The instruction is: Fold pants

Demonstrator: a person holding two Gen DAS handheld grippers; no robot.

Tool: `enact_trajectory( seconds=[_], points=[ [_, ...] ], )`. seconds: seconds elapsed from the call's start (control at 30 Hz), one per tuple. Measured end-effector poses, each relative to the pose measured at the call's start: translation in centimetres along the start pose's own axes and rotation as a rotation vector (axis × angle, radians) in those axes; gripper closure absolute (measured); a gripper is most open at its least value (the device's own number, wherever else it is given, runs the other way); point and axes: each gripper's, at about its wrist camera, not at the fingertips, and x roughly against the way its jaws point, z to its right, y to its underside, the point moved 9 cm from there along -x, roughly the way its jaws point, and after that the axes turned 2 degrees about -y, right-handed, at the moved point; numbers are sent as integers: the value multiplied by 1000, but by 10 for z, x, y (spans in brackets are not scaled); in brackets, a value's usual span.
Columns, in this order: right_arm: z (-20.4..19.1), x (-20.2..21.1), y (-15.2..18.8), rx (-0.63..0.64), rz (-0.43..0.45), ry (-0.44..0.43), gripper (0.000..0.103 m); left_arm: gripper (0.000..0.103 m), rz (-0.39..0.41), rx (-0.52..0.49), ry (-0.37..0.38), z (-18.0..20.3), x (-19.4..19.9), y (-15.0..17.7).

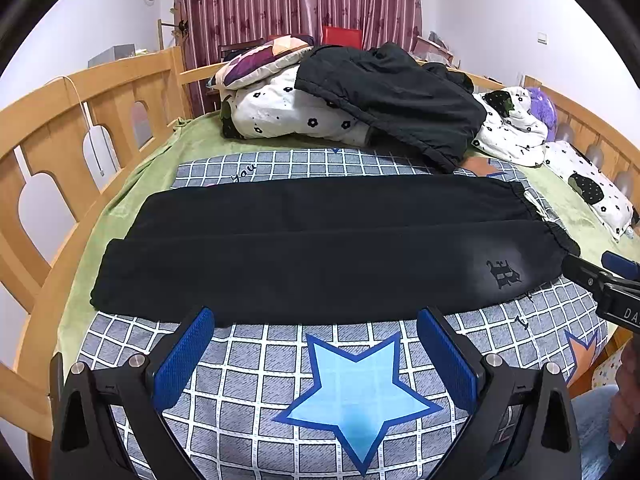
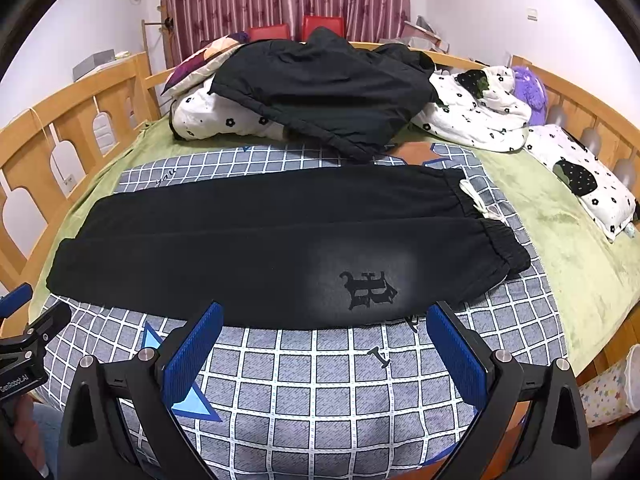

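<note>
Over checked sheet (image 2: pixel 320 380), L gripper (image 1: pixel 316 354) and R gripper (image 2: pixel 324 346) both gape wide, nothing held. "GenRobot.AI" printed on L body. Black pants (image 2: pixel 260 240) lie flat just ahead, 2 legs together, waistband right, gothic "R" logo (image 2: pixel 368 288).

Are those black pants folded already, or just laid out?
Folded once lengthwise: the black pants lie flat, legs stacked, full length, waistband at right.
</note>
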Motion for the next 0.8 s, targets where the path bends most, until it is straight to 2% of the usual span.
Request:
enact_trajectory(
  seconds=[0.8],
  points=[
    [0, -1, 1, 1, -2, 3, 3, 1, 0, -3, -4, -2, 1, 0]
  ],
)
